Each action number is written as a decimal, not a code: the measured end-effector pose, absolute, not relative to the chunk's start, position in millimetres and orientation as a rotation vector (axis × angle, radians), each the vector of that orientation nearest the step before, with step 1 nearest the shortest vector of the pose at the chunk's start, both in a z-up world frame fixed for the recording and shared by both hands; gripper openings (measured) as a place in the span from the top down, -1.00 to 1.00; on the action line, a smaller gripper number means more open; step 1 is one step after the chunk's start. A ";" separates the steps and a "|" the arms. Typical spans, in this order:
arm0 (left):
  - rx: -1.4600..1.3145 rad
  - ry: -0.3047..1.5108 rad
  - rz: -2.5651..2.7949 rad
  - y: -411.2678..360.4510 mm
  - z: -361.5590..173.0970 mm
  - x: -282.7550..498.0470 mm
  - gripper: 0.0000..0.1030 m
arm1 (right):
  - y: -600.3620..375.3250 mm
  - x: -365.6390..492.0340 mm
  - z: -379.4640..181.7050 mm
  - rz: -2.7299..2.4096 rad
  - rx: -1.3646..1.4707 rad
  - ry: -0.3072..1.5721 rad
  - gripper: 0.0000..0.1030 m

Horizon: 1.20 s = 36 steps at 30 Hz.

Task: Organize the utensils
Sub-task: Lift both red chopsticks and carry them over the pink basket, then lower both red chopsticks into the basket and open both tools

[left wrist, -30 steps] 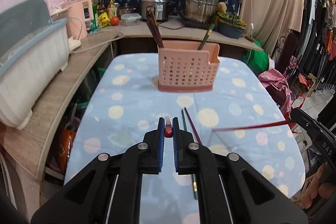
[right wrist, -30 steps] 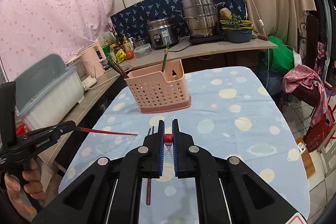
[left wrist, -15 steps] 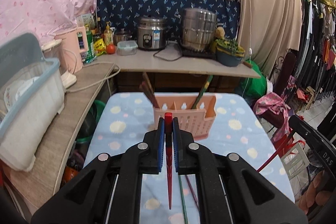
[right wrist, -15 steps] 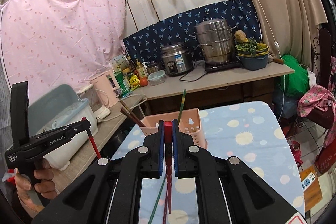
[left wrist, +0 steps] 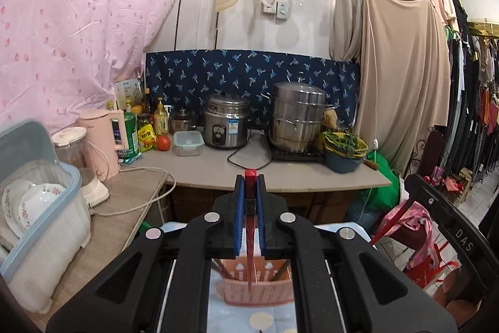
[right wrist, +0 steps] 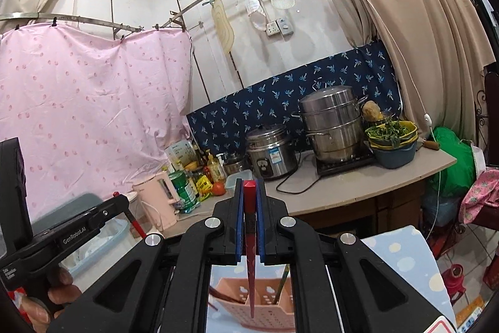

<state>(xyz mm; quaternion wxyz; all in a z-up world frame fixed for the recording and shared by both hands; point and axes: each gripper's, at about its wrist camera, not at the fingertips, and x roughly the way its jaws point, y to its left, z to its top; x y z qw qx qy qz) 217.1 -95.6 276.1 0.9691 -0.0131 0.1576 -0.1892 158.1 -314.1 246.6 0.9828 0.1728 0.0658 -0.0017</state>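
My left gripper (left wrist: 250,186) is shut on a red chopstick (left wrist: 250,242) that hangs point down over the pink utensil basket (left wrist: 259,286). In the right wrist view my right gripper (right wrist: 249,192) is shut on another red chopstick (right wrist: 250,264), also point down above the pink basket (right wrist: 265,305). The basket stands on the blue dotted tablecloth (right wrist: 402,258) and holds brown chopsticks (right wrist: 223,295) and a green one (right wrist: 281,283). Each gripper shows at the edge of the other's view: the right gripper (left wrist: 414,195) and the left gripper (right wrist: 120,202), held by a hand (right wrist: 59,295).
A grey counter (left wrist: 312,177) behind the table carries a rice cooker (left wrist: 226,125), a steel steamer pot (left wrist: 297,122), a bowl of greens (left wrist: 344,150), bottles and a pink kettle (left wrist: 103,139). A dish box (left wrist: 34,202) with plates sits at the left. Clothes hang at the right.
Both grippers rose from near the tablecloth, each lifting its red chopstick, which swung to hang point down. They came forward to stand above the basket, and the views tilted up toward the wall.
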 end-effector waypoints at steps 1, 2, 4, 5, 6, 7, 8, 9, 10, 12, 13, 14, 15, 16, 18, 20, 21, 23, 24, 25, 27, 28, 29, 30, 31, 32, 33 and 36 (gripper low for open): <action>-0.029 0.316 -0.380 -98.1 276.3 225.1 0.86 | -315.2 165.8 247.0 -0.003 0.351 0.129 0.87; -0.031 0.315 -0.376 -100.3 275.6 232.1 0.86 | -315.9 174.0 246.1 -0.005 0.353 0.130 0.87; -0.029 0.312 -0.368 -103.5 272.5 243.7 0.86 | -316.7 189.4 242.4 -0.008 0.354 0.133 0.87; -0.024 0.311 -0.361 -105.7 271.1 249.3 0.86 | -316.3 198.1 239.0 -0.010 0.352 0.140 0.87; -0.023 0.313 -0.359 -106.6 270.2 253.2 0.86 | -315.4 203.9 237.0 -0.014 0.349 0.146 0.87; -0.022 0.316 -0.359 -107.9 269.3 258.1 0.86 | -315.2 210.3 233.7 -0.016 0.346 0.154 0.87; -0.022 0.318 -0.359 -109.1 268.7 261.9 0.86 | -315.7 216.1 229.1 -0.017 0.347 0.164 0.87; -0.020 0.316 -0.357 -110.5 268.3 264.7 0.86 | -316.6 220.9 224.2 -0.017 0.351 0.173 0.87; -0.021 0.317 -0.358 -111.0 268.1 267.8 0.86 | -317.2 225.2 219.8 -0.018 0.355 0.182 0.87; -0.018 0.319 -0.364 -113.3 264.6 272.4 0.86 | -319.1 233.5 208.1 -0.017 0.367 0.205 0.87; -0.016 0.320 -0.363 -114.3 261.8 275.3 0.86 | -320.0 237.5 201.3 -0.020 0.369 0.219 0.87; -0.013 0.323 -0.363 -115.4 258.1 277.2 0.86 | -320.4 240.5 194.9 -0.021 0.369 0.232 0.87; -0.011 0.329 -0.362 -116.6 253.3 280.0 0.86 | -320.3 243.7 188.4 -0.020 0.370 0.247 0.87; -0.012 0.342 -0.361 -117.2 246.4 282.7 0.86 | -321.0 246.4 180.7 -0.019 0.371 0.263 0.87; -0.013 0.367 -0.362 -118.0 233.7 288.8 0.86 | -320.3 250.5 167.9 -0.023 0.370 0.290 0.87; -0.007 0.394 -0.357 -120.1 219.3 293.4 0.86 | -321.2 254.1 155.7 -0.021 0.376 0.321 0.87; -0.002 0.407 -0.353 -121.2 212.0 295.5 0.86 | -321.1 255.5 151.0 -0.021 0.378 0.333 0.87; 0.006 0.424 -0.352 -123.0 201.8 297.6 0.86 | -320.1 257.1 142.2 -0.024 0.372 0.354 0.87; 0.009 0.432 -0.347 -123.2 196.1 298.9 0.86 | -319.3 257.5 138.2 -0.026 0.369 0.365 0.87; 0.012 0.439 -0.348 -123.4 192.0 299.6 0.86 | -318.4 257.5 135.9 -0.025 0.367 0.372 0.87; 0.014 0.453 -0.347 -122.8 186.0 302.2 0.85 | -317.2 257.8 132.1 -0.023 0.360 0.384 0.86; 0.011 0.458 -0.348 -121.8 182.9 303.1 0.85 | -317.1 257.8 131.9 -0.022 0.359 0.383 0.78; 0.011 0.461 -0.344 -121.1 180.7 303.5 0.84 | -316.8 256.4 131.3 -0.019 0.358 0.383 0.73; 0.011 0.465 -0.339 -120.9 178.8 304.3 0.81 | -316.5 255.4 131.0 -0.023 0.357 0.384 0.71; 0.011 0.470 -0.335 -119.9 177.3 304.4 0.67 | -316.5 253.9 131.2 -0.022 0.358 0.384 0.63; 0.009 0.473 -0.332 -119.2 176.1 304.2 0.49 | -316.5 251.6 131.7 -0.020 0.362 0.382 0.54; 0.008 0.473 -0.325 -118.4 175.3 303.5 0.40 | -316.5 249.4 132.4 -0.018 0.363 0.380 0.51; 0.026 0.460 -0.304 -116.3 172.9 296.5 0.29 | -314.3 241.0 134.3 -0.016 0.354 0.373 0.47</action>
